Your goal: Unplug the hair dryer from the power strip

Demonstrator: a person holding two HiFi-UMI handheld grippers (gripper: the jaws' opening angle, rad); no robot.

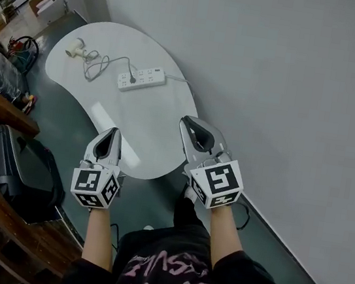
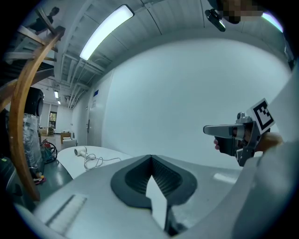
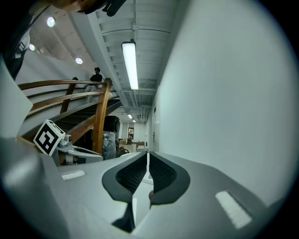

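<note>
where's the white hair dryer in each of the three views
head view: small white hair dryer upper left, at the far end of the white oval table.
left gripper view: left of centre, low, on that table's far end.
right gripper view: not in it.
shared landmark: the plain white wall, seen in all three.

One table (image 1: 147, 123) holds one hair dryer (image 1: 76, 49), one cord (image 1: 103, 64) and one power strip (image 1: 142, 79) with one plug (image 1: 132, 79). Two grippers: one left gripper (image 1: 111, 133), one right gripper (image 1: 190, 122).
</note>
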